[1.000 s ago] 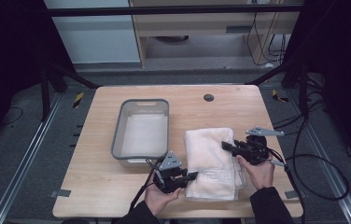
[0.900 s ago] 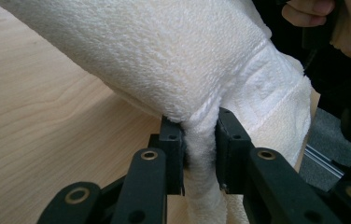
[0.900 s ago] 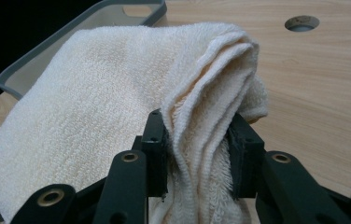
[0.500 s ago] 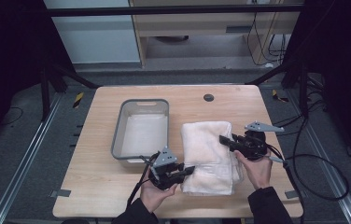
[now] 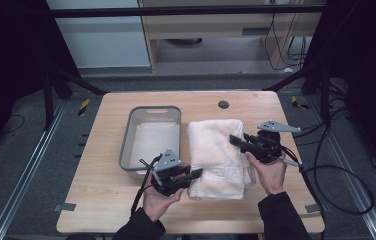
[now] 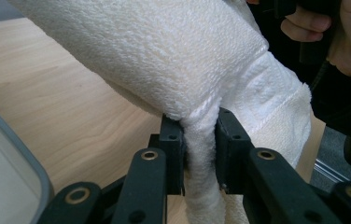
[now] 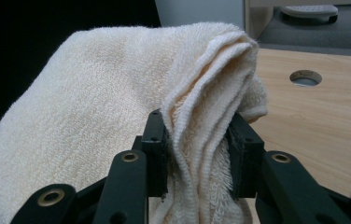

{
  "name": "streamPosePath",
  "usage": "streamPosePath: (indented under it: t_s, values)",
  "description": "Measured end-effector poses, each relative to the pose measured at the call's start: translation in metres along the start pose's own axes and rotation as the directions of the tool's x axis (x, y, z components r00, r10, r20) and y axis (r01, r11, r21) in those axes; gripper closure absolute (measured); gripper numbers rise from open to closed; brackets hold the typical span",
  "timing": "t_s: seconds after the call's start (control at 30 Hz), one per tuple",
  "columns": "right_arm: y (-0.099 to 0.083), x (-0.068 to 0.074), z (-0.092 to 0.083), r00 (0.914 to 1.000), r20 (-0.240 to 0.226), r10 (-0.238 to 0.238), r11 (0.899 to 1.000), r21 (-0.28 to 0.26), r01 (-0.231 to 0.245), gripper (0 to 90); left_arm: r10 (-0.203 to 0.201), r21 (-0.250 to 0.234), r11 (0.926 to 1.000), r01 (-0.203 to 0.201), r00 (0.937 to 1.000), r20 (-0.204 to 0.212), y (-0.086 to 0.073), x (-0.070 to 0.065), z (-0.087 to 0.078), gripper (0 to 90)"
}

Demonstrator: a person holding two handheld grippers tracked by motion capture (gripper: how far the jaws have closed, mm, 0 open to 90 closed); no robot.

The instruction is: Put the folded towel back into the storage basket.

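A folded white towel (image 5: pixel 217 152) hangs just above the wooden table (image 5: pixel 96 200), right of centre, held from both sides. My left gripper (image 5: pixel 194 173) is shut on the towel's near left edge; in the left gripper view a fold of towel (image 6: pixel 178 60) is pinched between the jaws of that gripper (image 6: pixel 200 154). My right gripper (image 5: pixel 236 140) is shut on the towel's right edge, and in the right gripper view several layers of towel (image 7: pixel 117 112) are bunched between its own black jaws (image 7: pixel 197 156).
A grey plastic bin (image 5: pixel 151 136) stands left of the towel, with its rim (image 6: pixel 19 158) close beside my left gripper. A round cable hole (image 5: pixel 223 104) lies at the table's far side. Cables trail off the right edge. A hand (image 6: pixel 346 37) holds the other gripper.
Both grippers have carried the towel a little away from the person and up. The towel now lies closer to the bin.
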State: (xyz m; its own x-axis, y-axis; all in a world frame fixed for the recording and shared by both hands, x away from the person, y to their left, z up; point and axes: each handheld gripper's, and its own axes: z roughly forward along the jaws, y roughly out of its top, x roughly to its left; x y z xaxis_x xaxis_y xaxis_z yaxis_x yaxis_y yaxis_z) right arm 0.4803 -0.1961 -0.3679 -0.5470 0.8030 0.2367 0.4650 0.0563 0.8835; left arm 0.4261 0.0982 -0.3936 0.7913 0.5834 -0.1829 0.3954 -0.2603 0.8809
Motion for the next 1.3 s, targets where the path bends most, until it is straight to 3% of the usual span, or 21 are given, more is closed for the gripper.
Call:
streamPosePath:
  t_s: [0.8, 1.3]
  values:
    - [0.038, 0.018, 0.014, 0.9998, -0.009, -0.018, 0.998, -0.060, 0.017, 65.4, 0.007, -0.049, 0.9987, -0.010, 0.9990, -0.044, 0.025, 0.022, -0.025, 74.7]
    - [0.065, 0.040, 0.033, 0.9985, -0.015, -0.053, 0.995, -0.080, 0.052, 65.4, -0.019, -0.092, 0.9957, 0.013, 0.9974, -0.069, 0.033, 0.040, -0.049, 74.8]
